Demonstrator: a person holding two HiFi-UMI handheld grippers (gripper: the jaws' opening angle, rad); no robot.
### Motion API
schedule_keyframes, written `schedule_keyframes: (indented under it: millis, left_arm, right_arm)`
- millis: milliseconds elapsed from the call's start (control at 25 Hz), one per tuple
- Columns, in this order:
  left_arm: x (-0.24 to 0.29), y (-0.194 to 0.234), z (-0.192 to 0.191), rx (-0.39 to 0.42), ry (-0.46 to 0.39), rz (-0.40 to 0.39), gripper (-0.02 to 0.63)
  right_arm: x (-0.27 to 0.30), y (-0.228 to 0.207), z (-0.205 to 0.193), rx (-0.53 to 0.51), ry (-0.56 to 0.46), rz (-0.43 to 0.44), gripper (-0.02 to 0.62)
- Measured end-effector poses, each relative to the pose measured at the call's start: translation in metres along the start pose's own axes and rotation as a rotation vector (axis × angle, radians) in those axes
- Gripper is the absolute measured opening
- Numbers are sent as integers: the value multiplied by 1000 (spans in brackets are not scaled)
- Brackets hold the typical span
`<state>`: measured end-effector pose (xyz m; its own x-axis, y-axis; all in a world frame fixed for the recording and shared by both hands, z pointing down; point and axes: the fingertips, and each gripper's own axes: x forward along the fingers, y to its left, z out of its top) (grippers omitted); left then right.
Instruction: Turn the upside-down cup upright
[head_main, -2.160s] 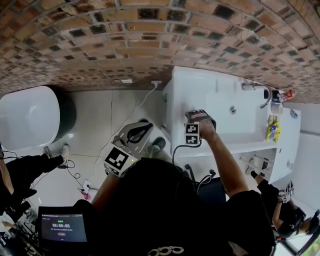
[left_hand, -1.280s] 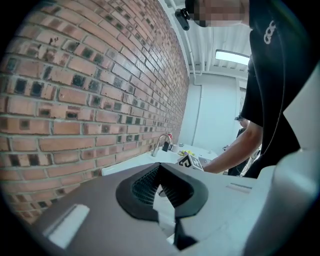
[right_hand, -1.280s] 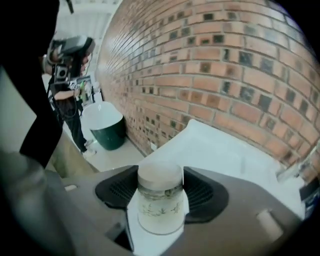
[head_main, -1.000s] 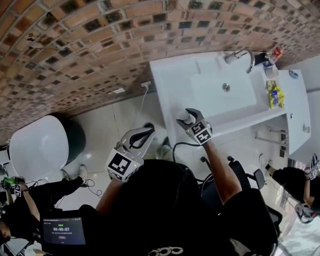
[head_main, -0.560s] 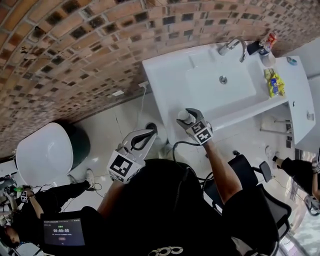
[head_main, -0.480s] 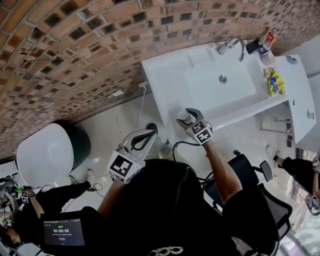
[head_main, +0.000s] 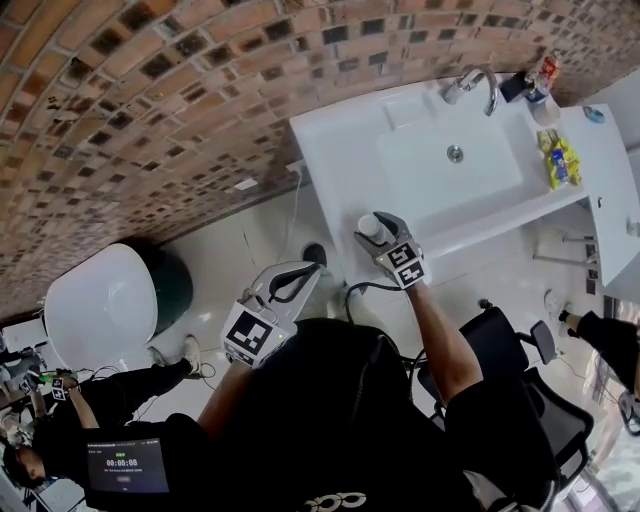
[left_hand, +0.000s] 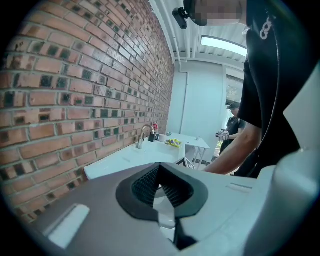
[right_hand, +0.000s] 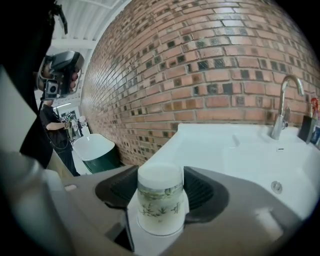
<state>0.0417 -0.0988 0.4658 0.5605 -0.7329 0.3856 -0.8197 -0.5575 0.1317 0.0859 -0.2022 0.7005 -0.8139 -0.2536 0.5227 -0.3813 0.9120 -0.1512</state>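
Frosted cup (right_hand: 160, 200), glossy wht sink (head_main: 330, 150), rough brick wall (head_main: 150, 100), shiny metal tap (right_hand: 282, 107).

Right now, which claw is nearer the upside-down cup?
Right. The right claw is closed around the cup at the counter's front corner. The left claw hangs empty off the counter, above the floor, to the cup's left.

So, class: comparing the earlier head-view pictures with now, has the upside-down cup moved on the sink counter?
No. The cup sits at the same spot by the sink counter's front left corner, between the right gripper's jaws.
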Motion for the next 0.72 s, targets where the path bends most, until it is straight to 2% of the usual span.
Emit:
schedule_keyframes:
  millis: [280, 720]
  left_arm:
    - [1, -8, 1, 8, 4, -14, 15]
    - [-6, -21, 2, 26, -13, -12, 15]
  right_arm:
    - [-10, 3, -21, 3, 29, -24, 270]
    - [-9, 6, -26, 2, 50, -44, 270]
